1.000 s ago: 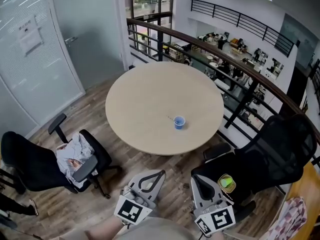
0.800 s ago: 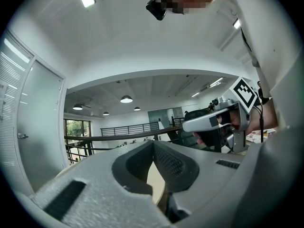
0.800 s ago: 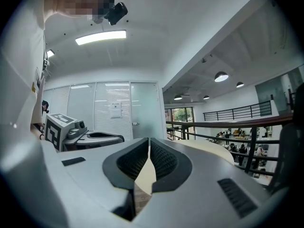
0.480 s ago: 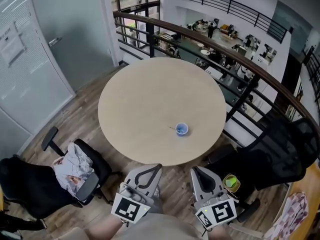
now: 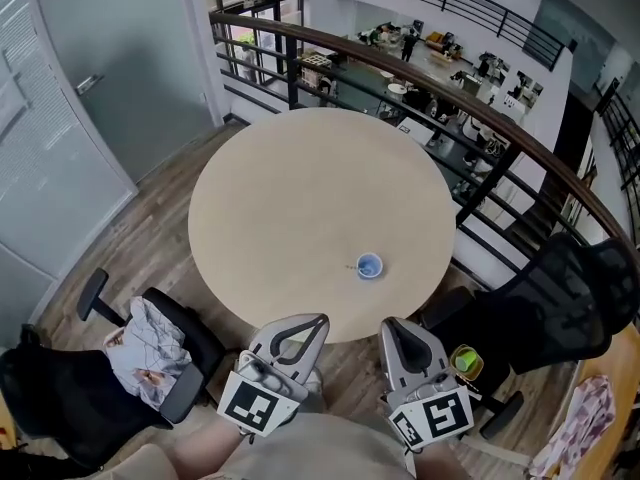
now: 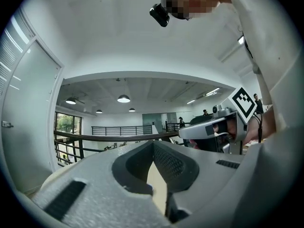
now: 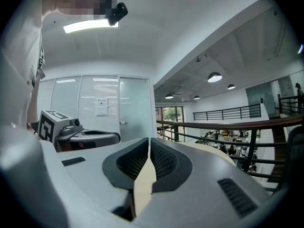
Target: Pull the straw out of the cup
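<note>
A small blue cup point(image 5: 369, 266) stands on the round beige table point(image 5: 300, 198), near its right front edge. A thin straw point(image 5: 353, 265) leans out of the cup to the left. Both grippers are held level in front of the table's near edge, well short of the cup. In the head view the left gripper point(image 5: 318, 321) is shut and holds nothing. In the left gripper view the left gripper point(image 6: 153, 144) has its jaw tips together. The right gripper point(image 5: 389, 325) is also shut and empty, and the right gripper point(image 7: 149, 140) shows its pads meeting at the tip.
A black office chair point(image 5: 165, 353) with crumpled clothes on it stands at the front left. Another black chair point(image 5: 545, 313) stands at the right, with a green thing point(image 5: 465, 360) beside it. A curved railing point(image 5: 470, 113) runs behind the table. A glass wall point(image 5: 60, 118) is at the left.
The table and cup have come nearer in the head view. Both grippers have moved forward towards the table's near edge, still shut. The cup has not moved on the table.
</note>
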{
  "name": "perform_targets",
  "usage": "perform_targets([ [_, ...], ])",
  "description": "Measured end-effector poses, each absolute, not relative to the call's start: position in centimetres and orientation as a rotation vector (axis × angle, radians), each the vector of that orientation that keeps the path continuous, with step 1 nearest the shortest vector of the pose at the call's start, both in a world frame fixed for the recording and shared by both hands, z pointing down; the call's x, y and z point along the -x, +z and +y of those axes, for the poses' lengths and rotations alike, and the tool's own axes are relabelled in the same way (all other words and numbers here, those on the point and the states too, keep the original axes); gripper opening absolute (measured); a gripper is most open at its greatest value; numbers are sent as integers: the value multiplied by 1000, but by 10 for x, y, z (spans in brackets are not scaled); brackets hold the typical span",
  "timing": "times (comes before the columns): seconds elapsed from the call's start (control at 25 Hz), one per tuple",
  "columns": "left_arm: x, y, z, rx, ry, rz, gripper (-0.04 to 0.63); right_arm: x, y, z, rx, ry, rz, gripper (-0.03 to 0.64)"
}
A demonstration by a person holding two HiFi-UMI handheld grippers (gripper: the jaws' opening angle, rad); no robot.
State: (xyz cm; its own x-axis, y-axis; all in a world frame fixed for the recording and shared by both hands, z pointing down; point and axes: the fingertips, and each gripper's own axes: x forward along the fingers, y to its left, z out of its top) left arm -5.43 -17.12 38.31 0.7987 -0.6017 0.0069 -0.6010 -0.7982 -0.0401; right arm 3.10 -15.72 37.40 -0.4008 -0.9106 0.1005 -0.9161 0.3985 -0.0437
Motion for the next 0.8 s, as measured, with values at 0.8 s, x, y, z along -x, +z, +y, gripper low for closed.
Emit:
perform_targets([
  [0.8,38,381,-210,2920,-55,1112,14,-59,376,-204,-1614,207,-2590,26],
])
